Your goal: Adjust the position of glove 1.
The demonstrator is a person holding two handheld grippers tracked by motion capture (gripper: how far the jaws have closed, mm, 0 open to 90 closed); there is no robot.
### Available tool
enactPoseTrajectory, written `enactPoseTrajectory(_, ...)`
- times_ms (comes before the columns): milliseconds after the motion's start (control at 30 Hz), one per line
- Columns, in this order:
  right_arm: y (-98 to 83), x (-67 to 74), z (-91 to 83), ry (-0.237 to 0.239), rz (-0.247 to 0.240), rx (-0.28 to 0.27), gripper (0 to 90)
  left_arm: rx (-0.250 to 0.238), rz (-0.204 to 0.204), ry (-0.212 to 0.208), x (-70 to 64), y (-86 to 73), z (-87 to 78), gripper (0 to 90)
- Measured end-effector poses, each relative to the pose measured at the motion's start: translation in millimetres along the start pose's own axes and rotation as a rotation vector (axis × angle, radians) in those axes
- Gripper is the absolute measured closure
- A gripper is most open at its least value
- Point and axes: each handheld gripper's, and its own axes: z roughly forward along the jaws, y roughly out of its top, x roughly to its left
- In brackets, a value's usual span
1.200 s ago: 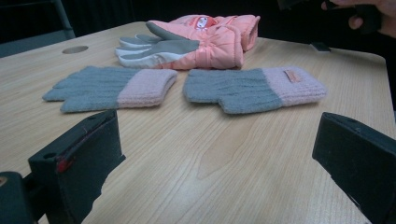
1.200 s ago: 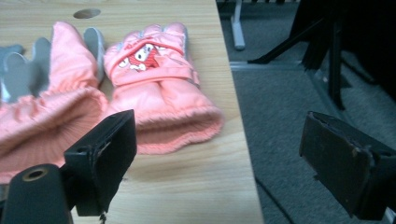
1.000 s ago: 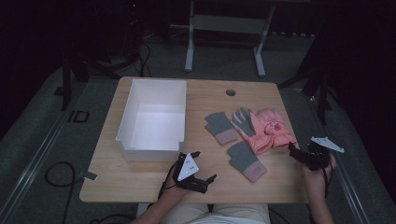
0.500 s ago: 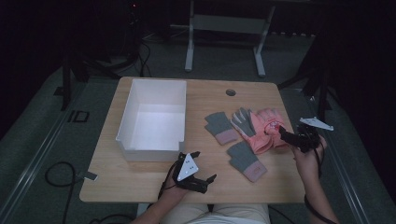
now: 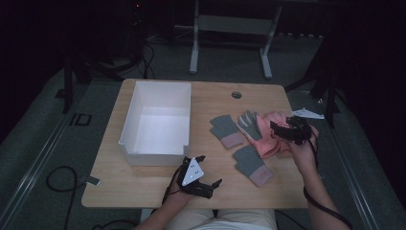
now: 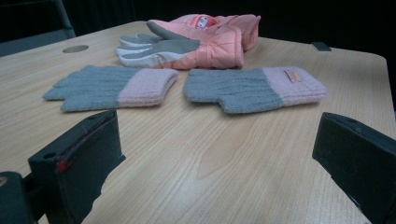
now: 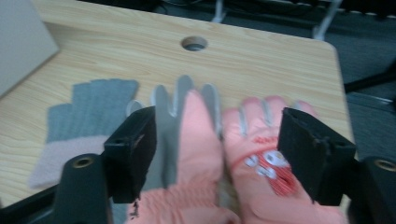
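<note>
A pair of pink ski gloves (image 5: 265,136) lies at the table's right, one palm up with grey fingers (image 7: 180,100), the other showing a printed patch (image 7: 266,165). My right gripper (image 5: 276,130) hovers open just over them, its jaws straddling both gloves (image 7: 217,140). Two grey knit gloves with pink cuffs lie nearby, one (image 5: 225,130) to the left and one (image 5: 250,164) nearer me. My left gripper (image 5: 209,169) rests open on the wood near the front edge, its jaws wide apart (image 6: 219,140) and aimed at the knit gloves (image 6: 112,86) (image 6: 252,86).
A white empty bin (image 5: 153,157) stands on the left half of the wooden table (image 5: 139,191). A round cable hole (image 5: 236,95) sits near the far edge. Dark floor, cables and a desk frame surround the table.
My right gripper has come in from the table's right edge, moving left and forward until it is over the pink gloves. The left gripper has stayed put.
</note>
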Motion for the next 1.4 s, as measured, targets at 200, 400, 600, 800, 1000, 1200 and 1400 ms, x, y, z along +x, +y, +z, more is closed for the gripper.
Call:
enactPoseTrajectory(200,9.2,13.7,13.2,0.044,-0.027,-0.005,32.0,0.001,0.000,-0.003,0.3,0.0,0.1,1.0)
enactPoseTrajectory(400,20.8,33.1,26.0,0.090,-0.058,-0.009,33.3,-0.001,0.003,-0.003,-0.1,0.0,0.0,0.9)
enactPoseTrajectory(600,26.9,55.3,41.8,0.150,-0.098,0.008,36.2,-0.001,0.004,-0.005,-0.1,0.0,-0.1,1.0)
enactPoseTrajectory(800,30.0,75.3,56.9,0.192,-0.128,0.021,37.4,-0.001,0.009,-0.005,-0.4,0.0,-0.1,0.9)
enactPoseTrajectory(1000,28.7,89.9,68.8,0.222,-0.149,0.020,41.0,0.003,0.003,-0.009,0.2,0.2,0.4,1.0)
enactPoseTrajectory(1200,25.2,100.1,81.1,0.255,-0.168,0.049,41.1,0.002,0.012,-0.009,-0.6,0.2,0.4,1.0)
enactPoseTrajectory(1400,24.6,106.9,93.6,0.276,-0.200,0.085,40.6,0.006,0.016,-0.008,-1.0,0.4,0.7,1.0)
